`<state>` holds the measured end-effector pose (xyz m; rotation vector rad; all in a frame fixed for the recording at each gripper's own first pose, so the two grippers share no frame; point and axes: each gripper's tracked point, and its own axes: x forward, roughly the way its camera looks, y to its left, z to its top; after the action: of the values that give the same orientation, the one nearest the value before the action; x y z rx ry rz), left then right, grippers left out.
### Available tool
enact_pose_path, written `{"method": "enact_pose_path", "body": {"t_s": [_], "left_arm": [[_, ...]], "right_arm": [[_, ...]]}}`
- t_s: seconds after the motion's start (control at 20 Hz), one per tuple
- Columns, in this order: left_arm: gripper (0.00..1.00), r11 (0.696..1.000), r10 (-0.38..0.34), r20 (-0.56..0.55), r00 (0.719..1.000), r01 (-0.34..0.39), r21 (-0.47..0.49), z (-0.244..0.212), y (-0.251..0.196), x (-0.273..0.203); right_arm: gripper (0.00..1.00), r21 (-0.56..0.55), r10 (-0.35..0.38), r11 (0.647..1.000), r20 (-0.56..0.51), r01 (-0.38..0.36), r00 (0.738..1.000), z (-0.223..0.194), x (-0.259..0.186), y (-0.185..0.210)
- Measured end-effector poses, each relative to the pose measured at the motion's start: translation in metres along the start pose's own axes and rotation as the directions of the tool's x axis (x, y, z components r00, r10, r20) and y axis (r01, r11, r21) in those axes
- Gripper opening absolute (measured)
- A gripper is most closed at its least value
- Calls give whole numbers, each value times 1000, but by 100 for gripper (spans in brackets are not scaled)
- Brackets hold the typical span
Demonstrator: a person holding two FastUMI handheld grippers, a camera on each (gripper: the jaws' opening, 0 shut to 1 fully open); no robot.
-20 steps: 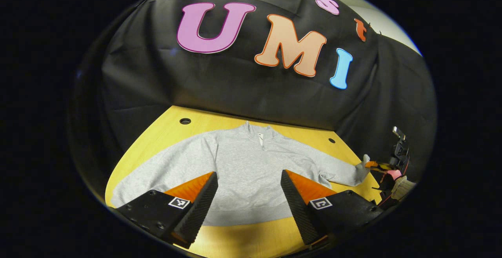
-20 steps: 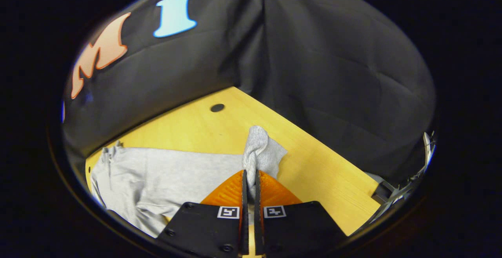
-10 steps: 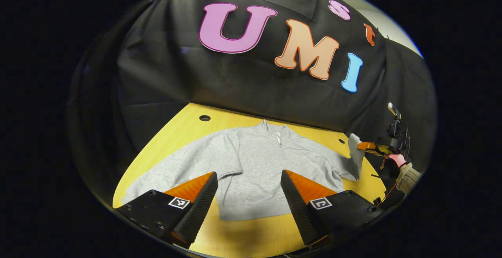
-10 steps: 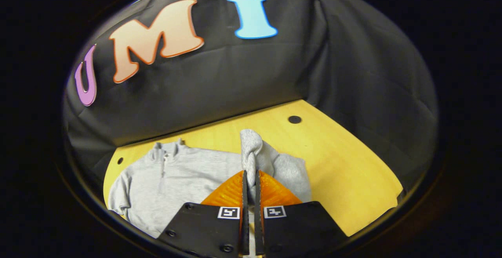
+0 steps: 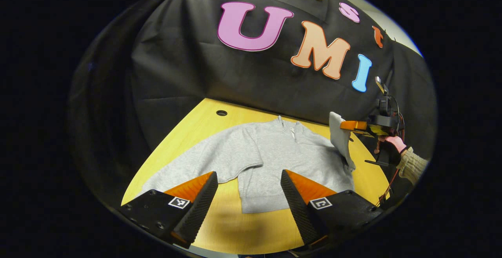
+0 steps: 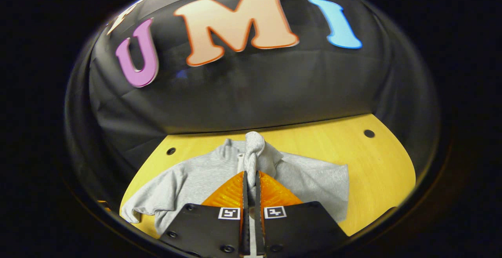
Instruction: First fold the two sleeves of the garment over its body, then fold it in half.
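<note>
Right gripper point(image 6: 250, 177) pinches the grey fleece pullover's point(image 5: 274, 156) right sleeve point(image 6: 254, 148); left gripper point(image 5: 249, 189) gapes wide. Weak pinch risks dropping it.

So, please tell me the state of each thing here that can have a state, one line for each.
Sweatshirt: lying flat on the table, body not folded.
Right sleeve: lifted off the table, pinched, not yet laid on the body.
Left sleeve: spread out flat, not folded.
Collar zipper: cannot tell if open.
Right gripper: jaws shut on the right sleeve.
Left gripper: jaws open, holding nothing.
Table: bears the sweatshirt.
</note>
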<state>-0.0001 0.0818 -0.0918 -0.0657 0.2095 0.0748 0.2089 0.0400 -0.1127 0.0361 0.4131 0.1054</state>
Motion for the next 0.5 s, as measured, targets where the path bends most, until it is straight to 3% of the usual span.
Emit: {"method": "enact_pose_path", "body": {"t_s": [0.25, 0.5], "left_arm": [[95, 998, 50, 4, 999, -50, -24, -9, 24, -7], [95, 993, 106, -28, 994, -107, -45, -32, 51, -13]], "right_arm": [[8, -114, 153, 981, -31, -156, 988, -11, 21, 91], [8, -243, 276, 925, -98, -292, 956, -34, 37, 172]]}}
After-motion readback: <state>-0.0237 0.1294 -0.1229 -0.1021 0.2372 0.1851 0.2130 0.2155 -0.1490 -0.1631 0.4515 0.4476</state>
